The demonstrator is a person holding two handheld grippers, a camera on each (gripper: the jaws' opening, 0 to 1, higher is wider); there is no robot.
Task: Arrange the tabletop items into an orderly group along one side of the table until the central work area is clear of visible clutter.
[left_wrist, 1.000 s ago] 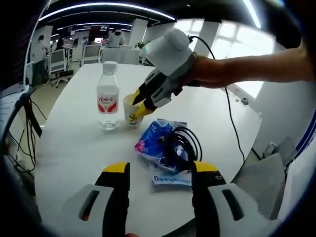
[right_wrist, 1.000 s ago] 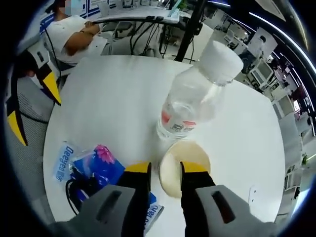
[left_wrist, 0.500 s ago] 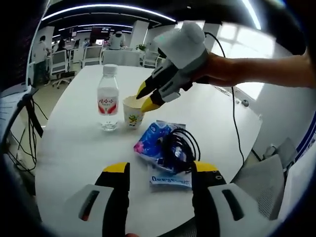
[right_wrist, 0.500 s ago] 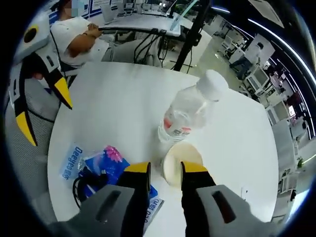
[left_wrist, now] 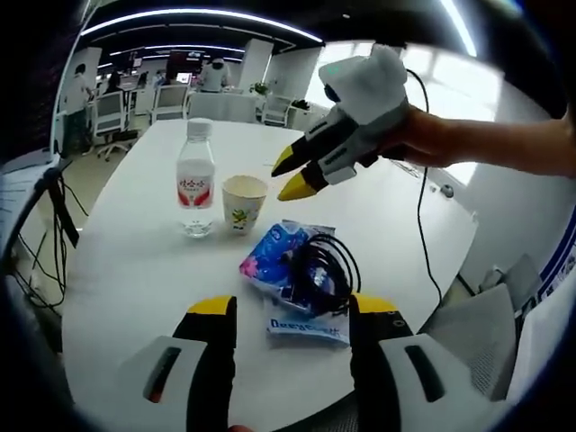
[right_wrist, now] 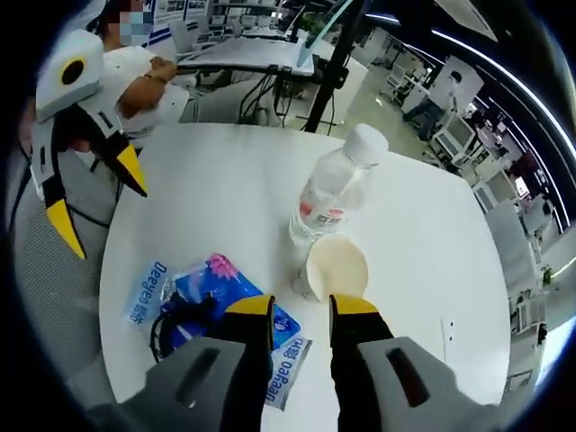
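On the white table [left_wrist: 117,261] a clear water bottle [left_wrist: 195,184] with a red label stands upright, and a paper cup [left_wrist: 243,202] is right beside it. Nearer lies a blue tissue packet [left_wrist: 279,261] with a coiled black cable [left_wrist: 324,270] on top. My left gripper [left_wrist: 292,310] is open low over the near edge, just short of the packet. My right gripper [left_wrist: 291,175] hovers above and right of the cup, jaws a little apart and holding nothing. From the right gripper view, its own tips [right_wrist: 301,308] are above the cup [right_wrist: 335,268], with the bottle [right_wrist: 333,193], the packet [right_wrist: 220,288] and the left gripper [right_wrist: 94,202] visible.
A cable [left_wrist: 423,225] trails across the table's right side. Beyond the table a person in a white shirt [right_wrist: 135,72] sits by desks and a black stand [right_wrist: 337,54]. Office chairs [left_wrist: 108,112] stand at the far left. Bare table surface [right_wrist: 216,180] lies behind the bottle.
My right gripper has lifted up and back from the cup's rim, leaving the cup standing next to the bottle. The left gripper has stayed put.
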